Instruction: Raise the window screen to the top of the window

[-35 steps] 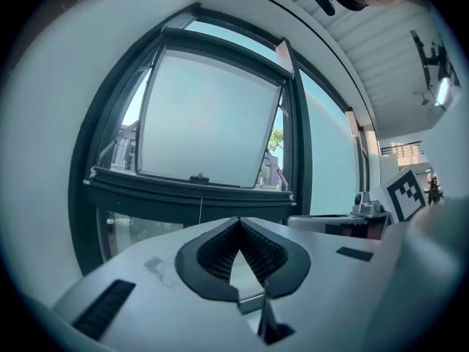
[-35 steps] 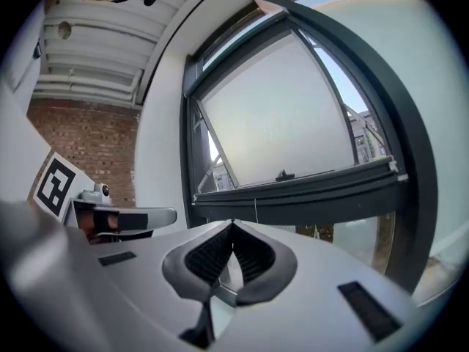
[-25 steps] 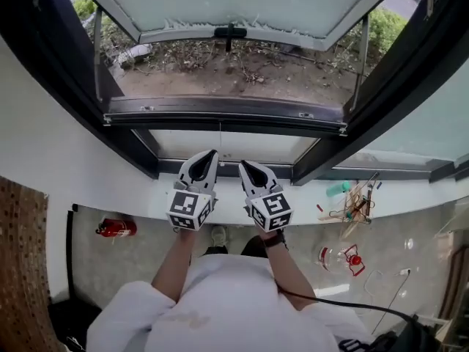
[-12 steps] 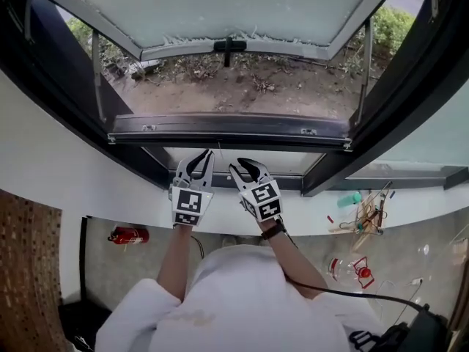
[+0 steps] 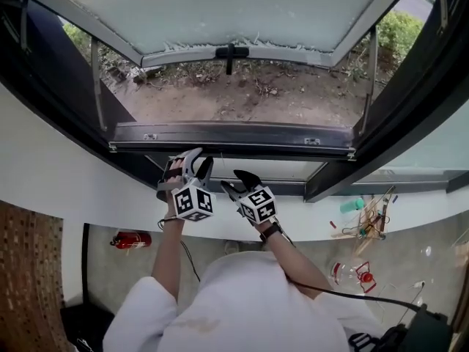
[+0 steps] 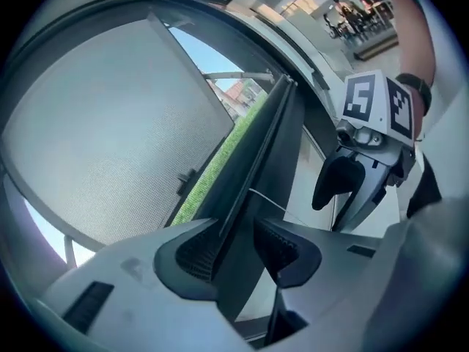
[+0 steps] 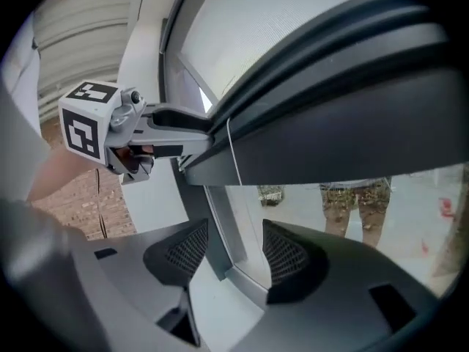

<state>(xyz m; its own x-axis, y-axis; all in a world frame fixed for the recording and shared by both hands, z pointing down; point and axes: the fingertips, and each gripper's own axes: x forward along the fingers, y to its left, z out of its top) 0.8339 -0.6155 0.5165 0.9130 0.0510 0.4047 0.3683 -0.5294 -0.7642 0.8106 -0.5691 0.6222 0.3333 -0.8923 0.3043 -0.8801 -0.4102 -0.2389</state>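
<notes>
The left gripper (image 5: 192, 164) and the right gripper (image 5: 233, 182) hang just under the dark bar (image 5: 231, 133) of the window screen. The bar lies low, along the bottom of the open window (image 5: 234, 6). The jaws of both grippers are opening and hold nothing.

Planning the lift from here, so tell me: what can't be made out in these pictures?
Swung-out panel: its far end is cut off by the head view's upper edge.
Thin white line across the dark frame: cord or seam, too thin to tell in the right gripper view.
Clutter at the head view's right: too small to name.
</notes>
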